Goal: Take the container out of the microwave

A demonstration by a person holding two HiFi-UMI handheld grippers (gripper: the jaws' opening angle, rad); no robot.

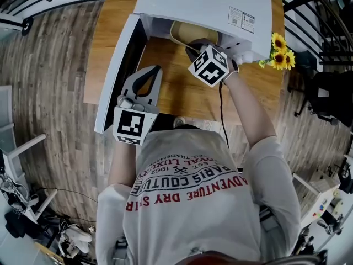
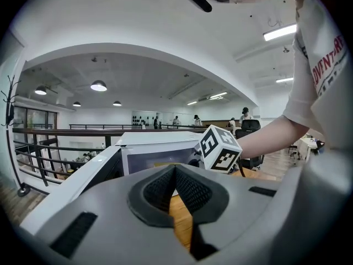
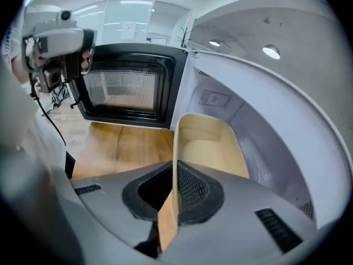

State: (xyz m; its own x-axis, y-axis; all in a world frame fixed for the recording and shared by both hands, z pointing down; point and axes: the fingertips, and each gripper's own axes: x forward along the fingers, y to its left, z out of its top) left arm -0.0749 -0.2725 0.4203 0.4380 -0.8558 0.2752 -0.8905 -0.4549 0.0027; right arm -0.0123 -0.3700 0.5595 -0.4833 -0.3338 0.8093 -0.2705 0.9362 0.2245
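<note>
At the far left the microwave's door [image 1: 115,73] stands swung wide open, and just beside it we hold the left hand-held gripper [image 1: 156,70] low over the table [image 1: 182,93], its jaws brought together with nothing between them; it is idle and points toward the opening. To its right sits the white microwave [image 1: 204,4], and under its front edge the beige container [image 1: 190,33] shows, resting at the mouth of the cavity and not yet clear of it. Further right, the right hand-held gripper [image 1: 192,48] reaches down into that opening. In the right gripper view its jaws are closed tight on the container's [image 3: 212,145] thin near wall, which stands on edge between the pads [image 3: 187,187]. The container lies straight ahead of this gripper, its long axis running away from the jaws into the cavity, so we judge the pull must come back along that line, toward us and over the table. The right hand is plainly the nearer one and already has the grip. Sunflowers [image 1: 280,51] stand at the table's right edge, well apart from the path.
</note>
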